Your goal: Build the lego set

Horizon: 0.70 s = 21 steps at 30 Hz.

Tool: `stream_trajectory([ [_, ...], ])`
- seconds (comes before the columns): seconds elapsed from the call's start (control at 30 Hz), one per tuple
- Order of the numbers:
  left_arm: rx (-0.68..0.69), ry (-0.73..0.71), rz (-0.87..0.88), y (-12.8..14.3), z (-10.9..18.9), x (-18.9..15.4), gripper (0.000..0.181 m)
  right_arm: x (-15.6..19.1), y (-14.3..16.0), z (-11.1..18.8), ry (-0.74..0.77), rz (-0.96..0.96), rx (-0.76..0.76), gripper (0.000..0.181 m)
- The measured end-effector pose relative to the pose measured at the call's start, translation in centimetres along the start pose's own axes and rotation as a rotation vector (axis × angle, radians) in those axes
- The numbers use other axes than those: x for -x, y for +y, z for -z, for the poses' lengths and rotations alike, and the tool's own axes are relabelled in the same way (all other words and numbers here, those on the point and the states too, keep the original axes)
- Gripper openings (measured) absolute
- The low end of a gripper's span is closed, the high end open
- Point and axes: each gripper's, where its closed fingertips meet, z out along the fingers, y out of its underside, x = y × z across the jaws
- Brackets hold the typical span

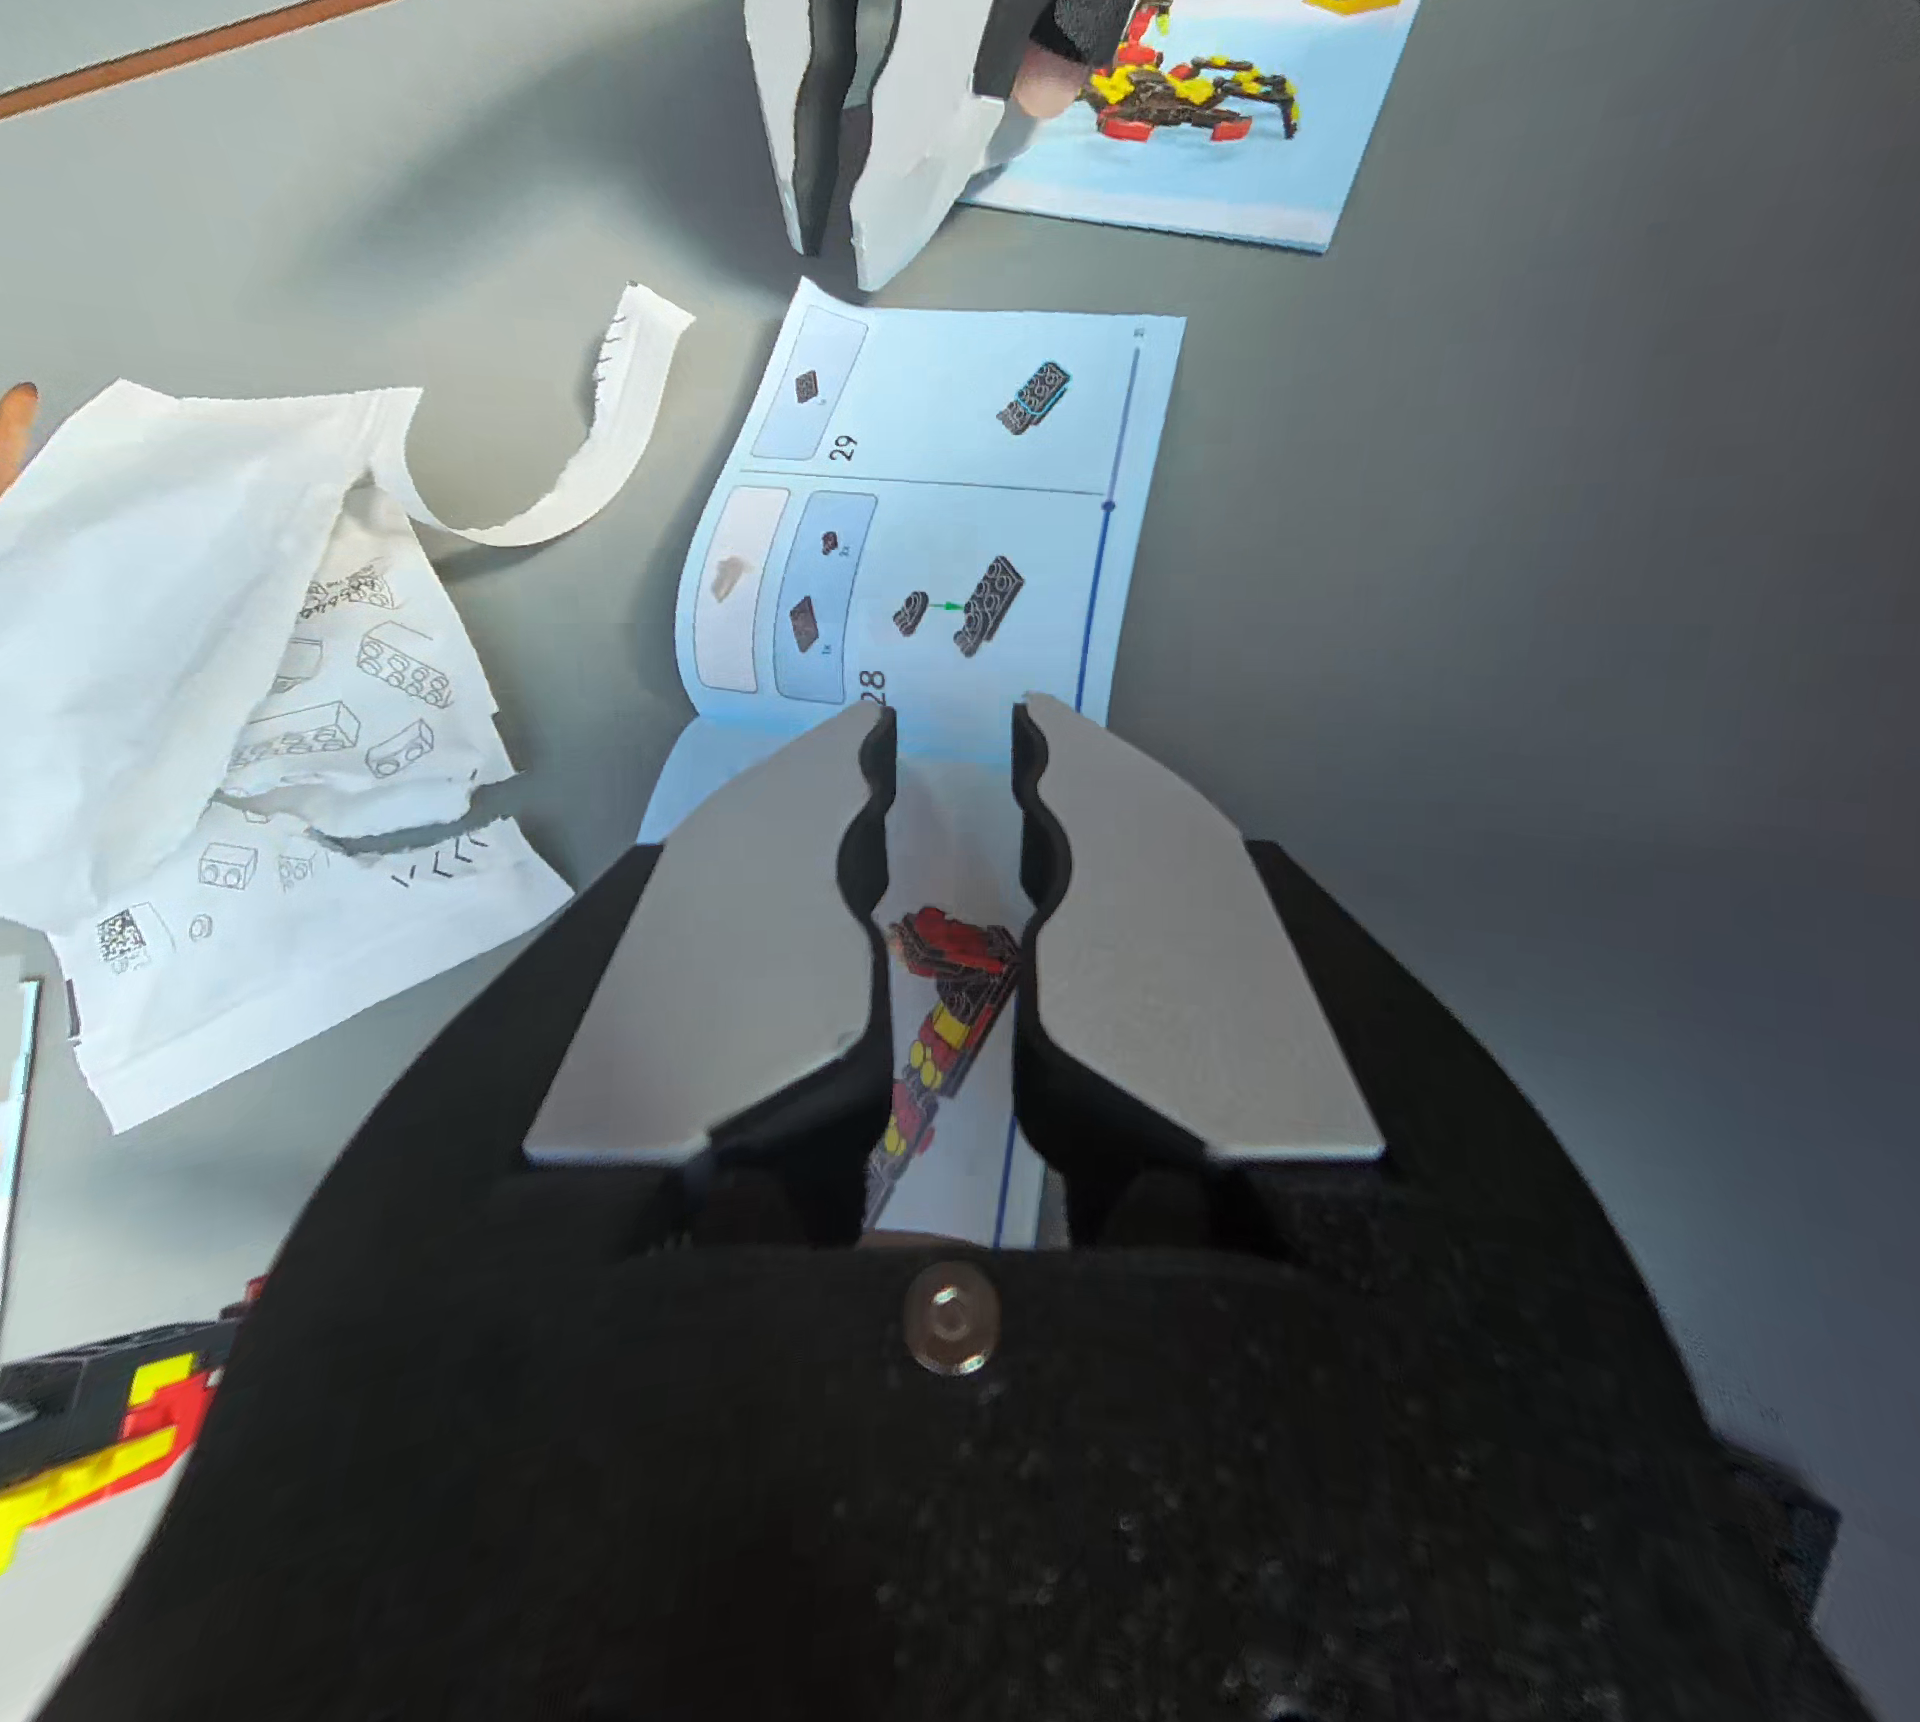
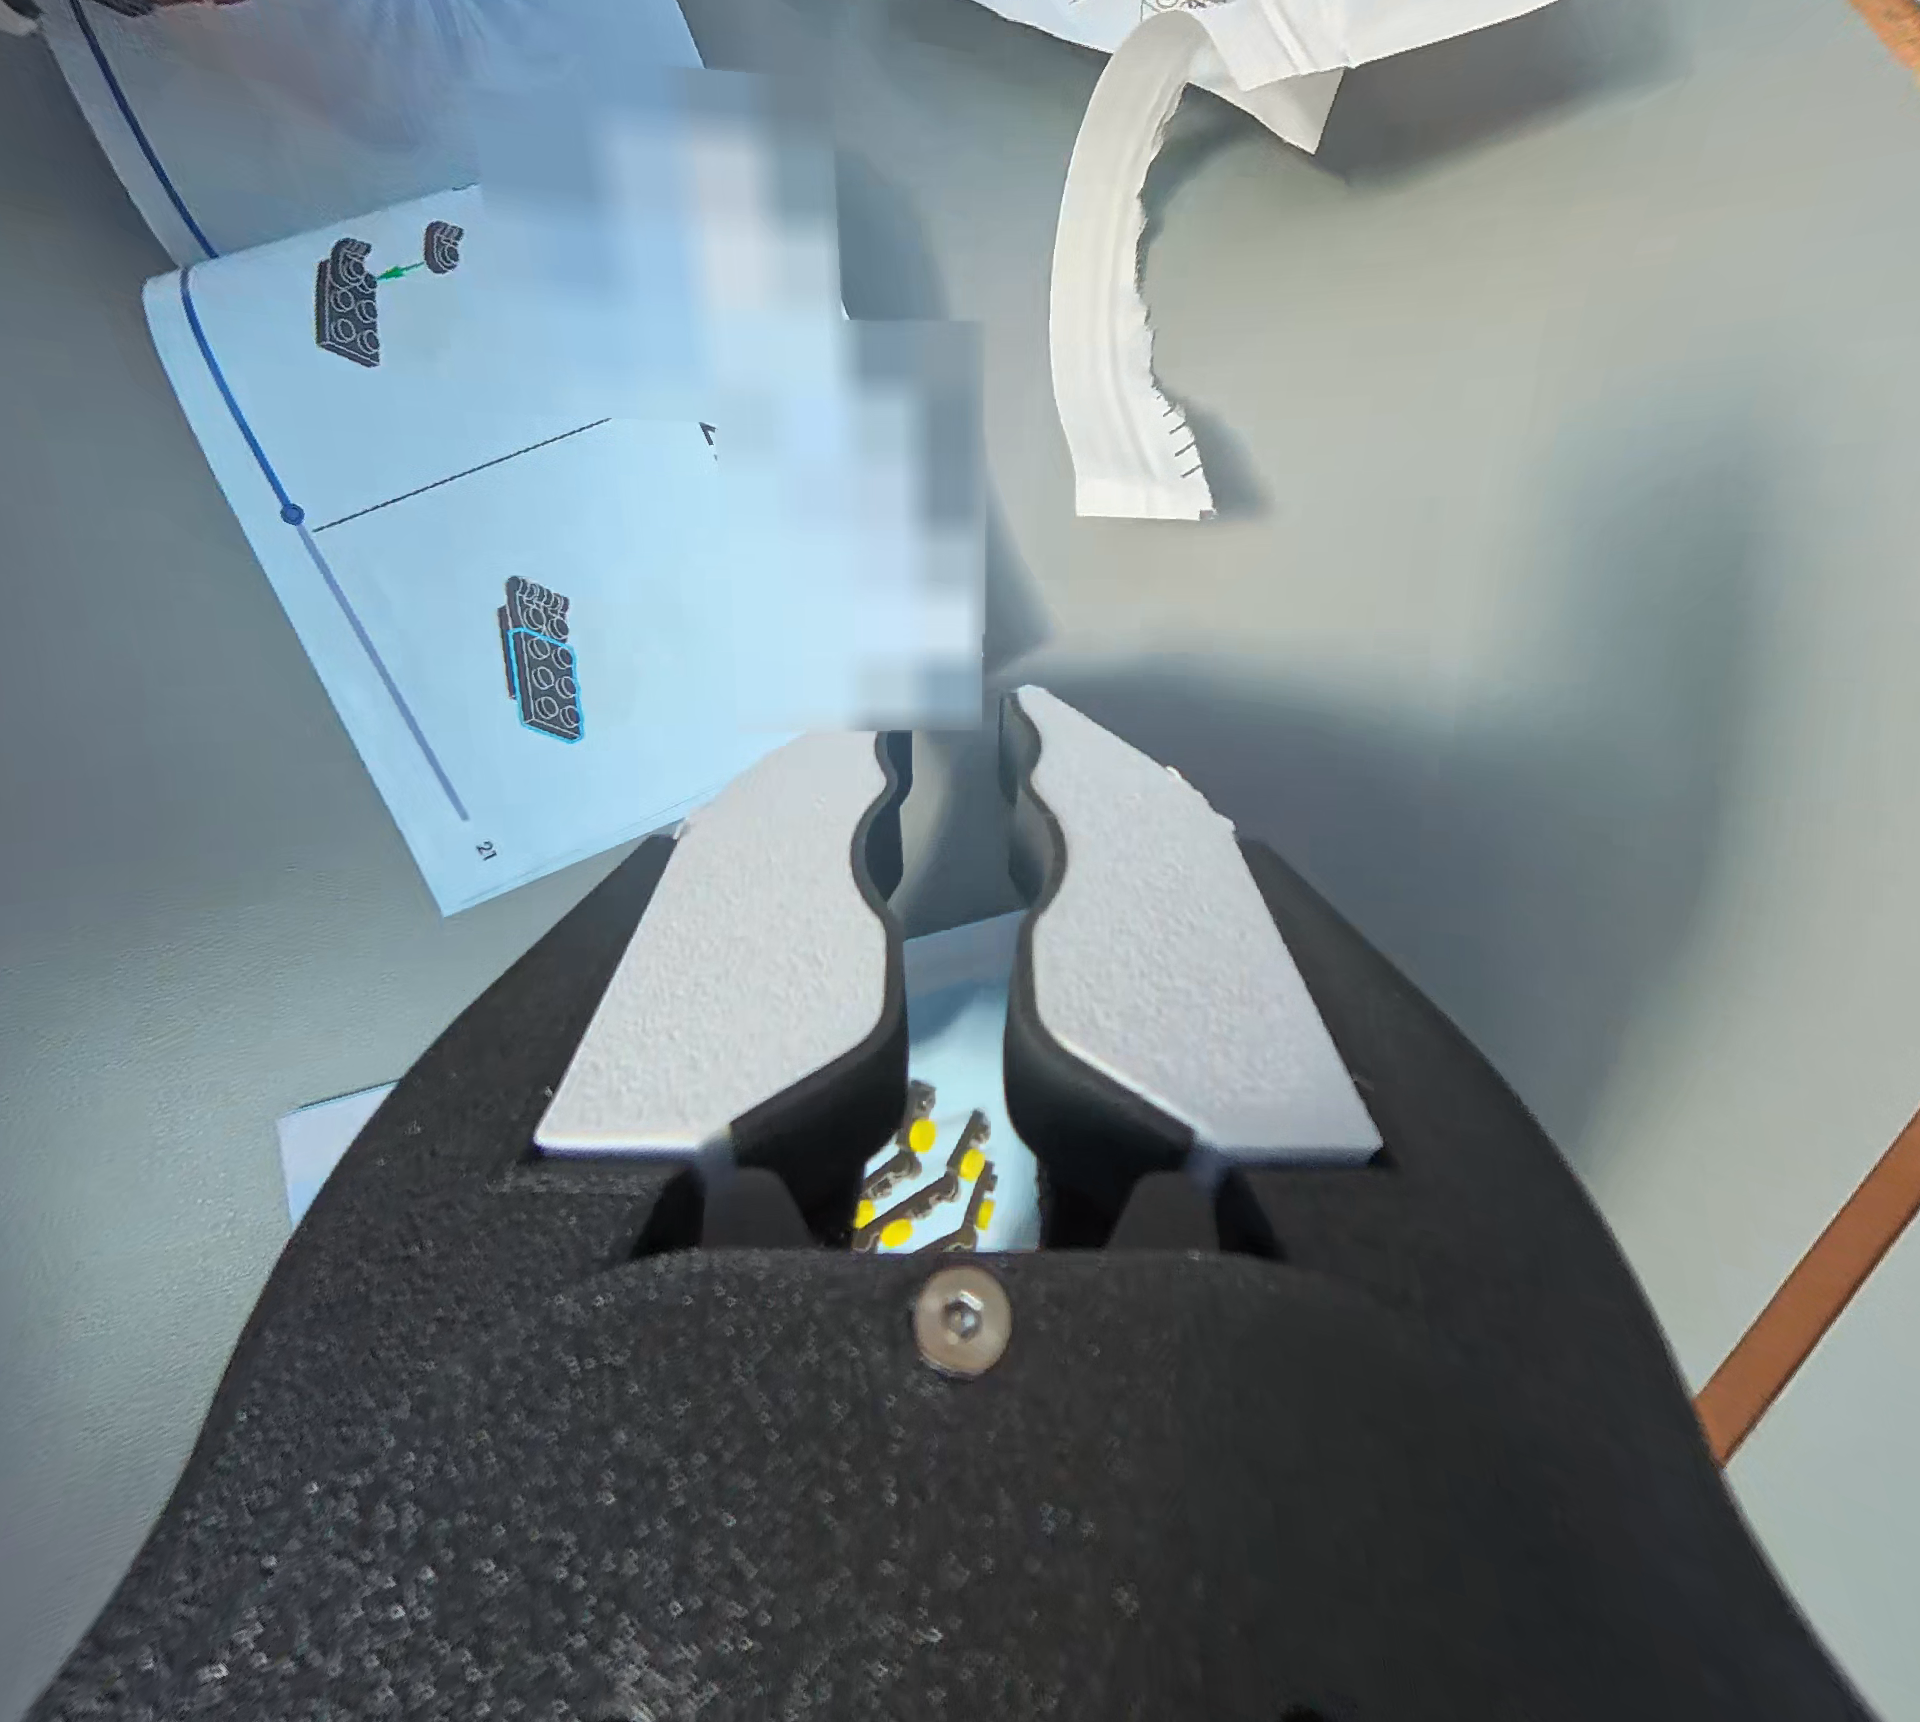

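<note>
Looking along your left gripper (image 1: 951, 711), you have its two grey fingers parted by a narrow gap with nothing between them, poised above the open instruction booklet (image 1: 935, 519). That booklet lies flat on the grey table (image 1: 1507, 633), pale blue pages up, showing drawn steps with small dark plates and a green arrow; a page nearer you, seen through the gap, carries a red, yellow and black model picture.

Your right gripper (image 1: 836, 264) shows farther off in the left wrist view, tips pointing down close to the table just beyond the booklet's far edge. In its own view the right gripper (image 2: 951, 716) also stands narrowly apart and grips nothing, with the booklet (image 2: 436, 550) to its left; part of the page is masked by a blur.

A second, closed booklet (image 1: 1247, 145) lies beyond, its cover showing a red, yellow and dark brown scorpion-like model, and a finger (image 1: 1039, 88) of your hand rests over its near corner.

The part-built lego model (image 1: 94, 1454) sits at the lower left edge of the left view: black bricks with red and bright yellow ones, mostly cut off by the frame and your gripper body.

To the left lies a torn white paper bag (image 1: 208, 633) printed with brick outlines, with a curled torn strip (image 1: 582, 467) beside it.
</note>
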Motion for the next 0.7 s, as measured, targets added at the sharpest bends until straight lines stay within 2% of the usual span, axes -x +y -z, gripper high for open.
stream_trajectory([
  [0.27,-0.028,-0.016,0.059,-0.8,-2.1,1.9,0.021,-0.3,-0.6,-0.3,-0.099,0.014,-0.039,0.014],
  [0.63,-0.019,0.001,0.086,-0.8,-3.4,1.8,0.021,-0.1,-0.8,-0.5,-0.154,0.046,-0.039,0.007],
  [0.7,-0.017,0.003,0.085,-0.7,-3.5,1.8,0.021,0.0,-0.8,-0.7,-0.153,0.058,-0.038,0.0],
])
